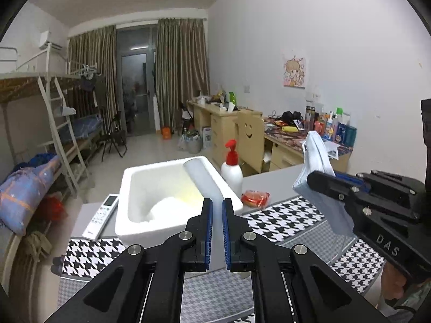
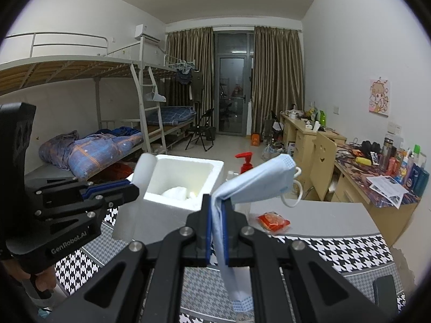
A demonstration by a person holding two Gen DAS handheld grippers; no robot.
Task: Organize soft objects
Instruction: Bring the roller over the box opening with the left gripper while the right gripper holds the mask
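While the right gripper [image 2: 217, 215] pinches the mask [image 2: 258, 177] just short of the box [image 2: 188, 185], carry it over the rim and free it low. The left gripper [image 1: 217, 215] is closed, apparently on nothing.

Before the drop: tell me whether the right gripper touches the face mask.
Touching. The right wrist view shows the right gripper clamped shut on the face mask.

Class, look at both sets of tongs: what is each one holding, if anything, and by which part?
The right tongs pinch a pale blue face mask across its folded middle, ear loops dangling free. The left tongs are shut and hold nothing.
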